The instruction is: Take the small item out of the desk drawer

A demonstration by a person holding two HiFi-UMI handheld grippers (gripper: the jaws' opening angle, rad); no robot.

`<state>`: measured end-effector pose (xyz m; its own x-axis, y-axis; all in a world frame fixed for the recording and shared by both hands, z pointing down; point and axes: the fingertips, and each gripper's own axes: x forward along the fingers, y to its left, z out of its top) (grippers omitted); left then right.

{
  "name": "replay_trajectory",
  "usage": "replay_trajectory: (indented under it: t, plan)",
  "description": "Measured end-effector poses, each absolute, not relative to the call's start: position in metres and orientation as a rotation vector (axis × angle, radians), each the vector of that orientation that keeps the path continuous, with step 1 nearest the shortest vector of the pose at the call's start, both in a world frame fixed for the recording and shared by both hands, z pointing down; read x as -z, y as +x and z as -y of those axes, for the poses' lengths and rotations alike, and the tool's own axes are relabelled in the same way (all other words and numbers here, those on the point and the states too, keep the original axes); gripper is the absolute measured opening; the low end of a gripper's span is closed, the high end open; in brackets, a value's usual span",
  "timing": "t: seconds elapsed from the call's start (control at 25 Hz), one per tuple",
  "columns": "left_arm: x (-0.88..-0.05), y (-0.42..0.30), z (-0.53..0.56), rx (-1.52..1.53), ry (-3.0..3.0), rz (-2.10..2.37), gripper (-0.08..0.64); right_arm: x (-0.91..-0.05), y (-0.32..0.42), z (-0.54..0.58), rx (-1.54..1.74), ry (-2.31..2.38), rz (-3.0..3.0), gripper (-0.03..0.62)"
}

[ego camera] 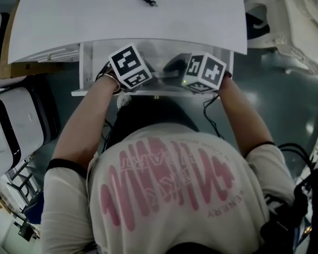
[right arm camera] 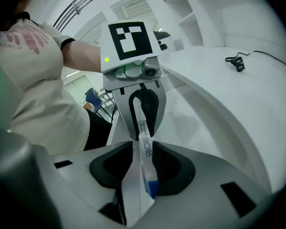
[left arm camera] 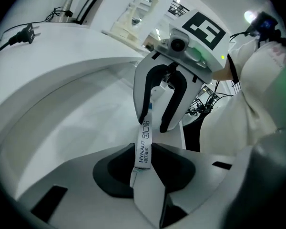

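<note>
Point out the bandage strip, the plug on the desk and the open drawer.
bandage strip (left arm camera: 143, 149): left gripper view, on its printed middle.
plug (ego camera: 150, 2): head view, on the plug's body at the cable's end.
drawer (ego camera: 86, 67): head view, on its left wall.

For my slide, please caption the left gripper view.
Left gripper and right gripper each pinch one end of a white labelled strip.

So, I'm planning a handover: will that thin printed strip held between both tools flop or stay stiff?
Probably semi-stiff: the printed strip spans straight between the left tool and right tool without sagging. Likely very light, being thin and flat. It may slip; its surface looks glossy.
</note>
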<state>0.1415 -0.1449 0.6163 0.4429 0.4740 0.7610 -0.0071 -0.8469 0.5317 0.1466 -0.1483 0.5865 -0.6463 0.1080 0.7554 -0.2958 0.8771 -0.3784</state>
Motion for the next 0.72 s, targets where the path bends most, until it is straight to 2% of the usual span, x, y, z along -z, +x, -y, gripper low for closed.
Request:
replay_trajectory:
  t: [0.28,0.72]
  plan:
    - [-0.592,0.137,0.157,-1.253,2.241,-0.233,0.117,-0.555,0.165,0.173,-0.631,0.339,2.246,0.140]
    - [-0.518,0.102,0.190,-0.962,2.306,0.120,0.117,-0.479,0.179,0.233,-0.505,0.853,2.261,0.060]
